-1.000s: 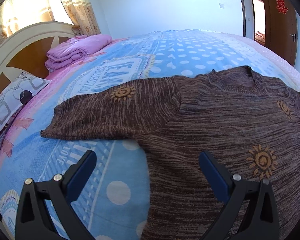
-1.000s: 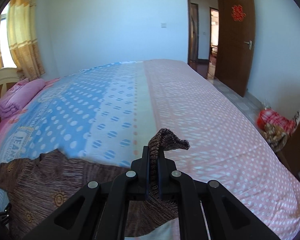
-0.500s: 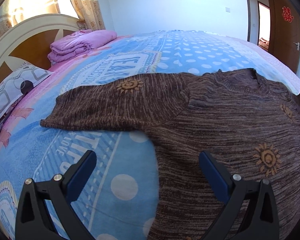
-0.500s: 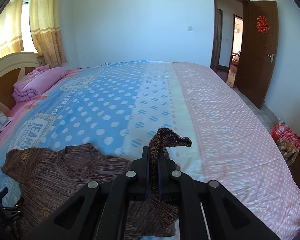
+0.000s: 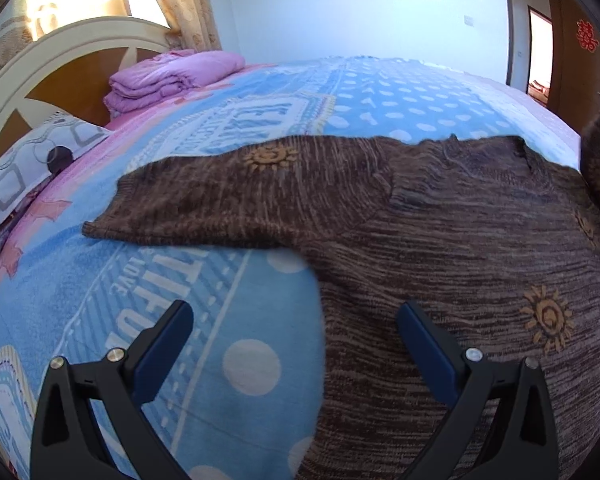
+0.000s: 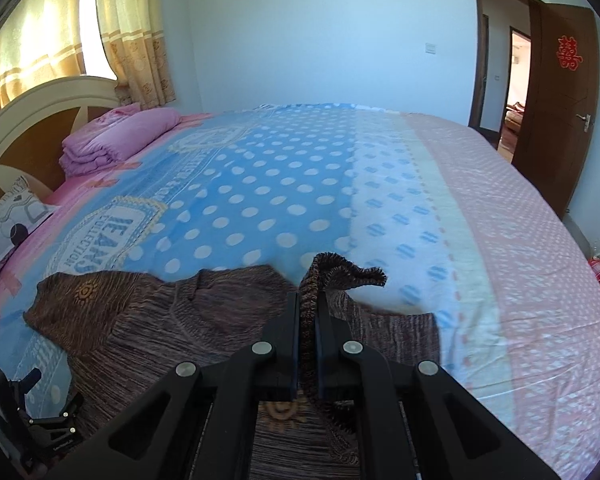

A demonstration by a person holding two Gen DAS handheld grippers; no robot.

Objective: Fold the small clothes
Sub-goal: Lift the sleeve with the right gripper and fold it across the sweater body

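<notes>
A brown knitted sweater (image 5: 440, 240) with orange sun motifs lies flat on the blue dotted bedspread (image 5: 228, 300). Its left sleeve (image 5: 228, 196) stretches out toward the headboard. My left gripper (image 5: 294, 334) hovers open over the sweater's left side edge, nothing between its blue pads. In the right wrist view my right gripper (image 6: 308, 312) is shut on the cuff of the other sleeve (image 6: 340, 270), lifted above the sweater's body (image 6: 172, 320). The cuff end flops over to the right. The left gripper (image 6: 56, 420) shows at the lower left there.
Folded pink bedding (image 5: 172, 76) and a patterned pillow (image 5: 24, 168) lie by the headboard (image 5: 32, 88) at the left. The pink dotted half of the bed (image 6: 520, 260) lies to the right, ending at its edge. A brown door (image 6: 560, 100) stands open beyond.
My right gripper has carried the held sleeve leftward over the sweater's body; more of the sweater now shows in its view. The left gripper has stayed open and in place.
</notes>
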